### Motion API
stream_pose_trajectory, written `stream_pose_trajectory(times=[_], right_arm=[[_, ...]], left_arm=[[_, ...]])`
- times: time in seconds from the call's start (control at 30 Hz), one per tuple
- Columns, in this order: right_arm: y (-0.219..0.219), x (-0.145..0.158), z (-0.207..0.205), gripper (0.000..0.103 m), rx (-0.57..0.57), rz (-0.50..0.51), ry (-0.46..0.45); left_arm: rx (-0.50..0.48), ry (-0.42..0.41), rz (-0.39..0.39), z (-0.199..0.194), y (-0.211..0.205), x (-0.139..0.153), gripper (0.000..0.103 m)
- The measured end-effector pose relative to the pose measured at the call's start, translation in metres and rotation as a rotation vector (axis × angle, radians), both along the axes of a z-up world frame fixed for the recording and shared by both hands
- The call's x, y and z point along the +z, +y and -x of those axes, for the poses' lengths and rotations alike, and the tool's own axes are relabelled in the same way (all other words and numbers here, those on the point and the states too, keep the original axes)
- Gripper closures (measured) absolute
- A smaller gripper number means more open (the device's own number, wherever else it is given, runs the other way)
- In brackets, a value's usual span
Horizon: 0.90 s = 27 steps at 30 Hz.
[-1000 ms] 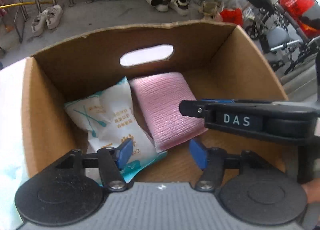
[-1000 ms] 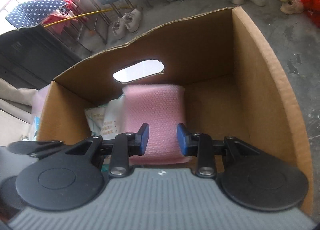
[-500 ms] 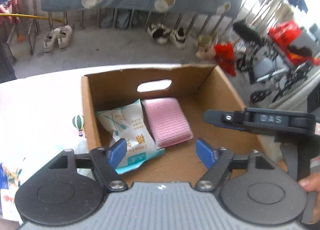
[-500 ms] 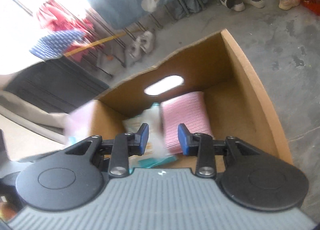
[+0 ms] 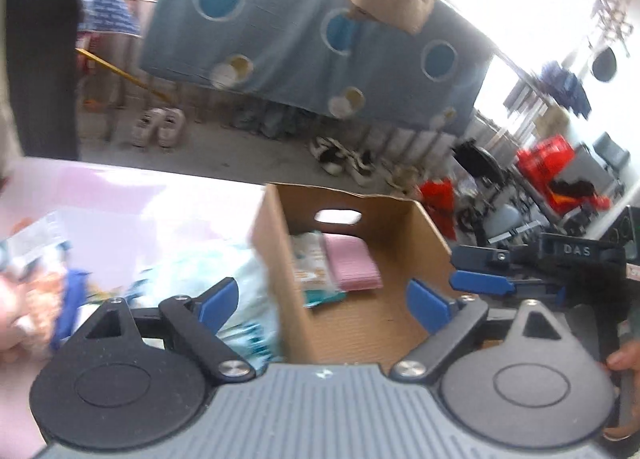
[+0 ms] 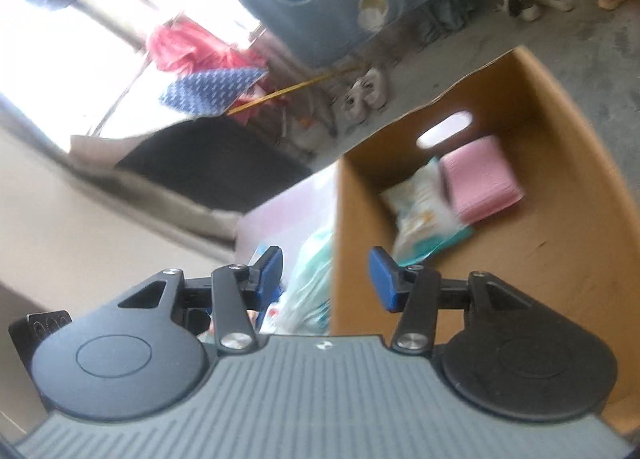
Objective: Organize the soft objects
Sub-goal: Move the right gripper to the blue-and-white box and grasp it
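You are holding both grippers above the cardboard box [image 5: 424, 227], and neither is carrying anything. The left gripper [image 5: 322, 299] is spreading its jaws wide, with only air between its blue pads. The right gripper [image 6: 326, 273] is opening too, with nothing between its fingers.

Inside the box, two soft things are lying side by side against the far wall under the handle slot: one pink pad [image 6: 482, 179] and one white packet [image 6: 420, 207] touching its left side. They are probably packed close to leave the near floor of the box free for more.

Outside the box's left wall, a pale plastic-wrapped bundle [image 5: 248, 291] is waiting on the pink tabletop [image 5: 160, 203], likely your next pick. Further items near the table's left edge are too blurred to count.
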State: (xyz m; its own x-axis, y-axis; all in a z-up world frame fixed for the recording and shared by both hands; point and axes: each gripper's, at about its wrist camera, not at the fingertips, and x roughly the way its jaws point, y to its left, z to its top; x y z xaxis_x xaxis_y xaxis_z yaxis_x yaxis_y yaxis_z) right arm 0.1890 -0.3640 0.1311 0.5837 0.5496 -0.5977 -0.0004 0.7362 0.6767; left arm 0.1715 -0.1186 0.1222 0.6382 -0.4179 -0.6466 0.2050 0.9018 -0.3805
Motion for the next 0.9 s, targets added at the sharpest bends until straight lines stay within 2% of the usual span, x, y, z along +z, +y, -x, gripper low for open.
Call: stream_pose_trajectory(times=[0.17, 0.47, 0.67, 0.77, 0.9], right_arm=[[0.056, 0.020, 0.000, 0.052, 0.101, 0.014, -0.012], [0.172, 0.036, -0.030, 0.046, 0.274, 0.075, -0.013], [0.247, 0.012, -0.074, 0.042, 0.364, 0.083, 0.014], [0.281, -0.008, -0.101, 0.042, 0.396, 0.081, 0.029], [0.325, -0.040, -0.147, 0.042, 0.417, 0.098, 0.046]], left_arm=[[0.145, -0.023, -0.036, 0.032, 0.055, 0.000, 0.011], [0.383, -0.133, -0.216, 0.059, 0.131, -0.012, 0.010], [0.510, -0.144, -0.361, 0.046, 0.174, -0.039, 0.010], [0.542, -0.126, -0.368, 0.037, 0.198, -0.055, 0.010], [0.570, -0.082, -0.335, 0.008, 0.232, -0.079, 0.012]])
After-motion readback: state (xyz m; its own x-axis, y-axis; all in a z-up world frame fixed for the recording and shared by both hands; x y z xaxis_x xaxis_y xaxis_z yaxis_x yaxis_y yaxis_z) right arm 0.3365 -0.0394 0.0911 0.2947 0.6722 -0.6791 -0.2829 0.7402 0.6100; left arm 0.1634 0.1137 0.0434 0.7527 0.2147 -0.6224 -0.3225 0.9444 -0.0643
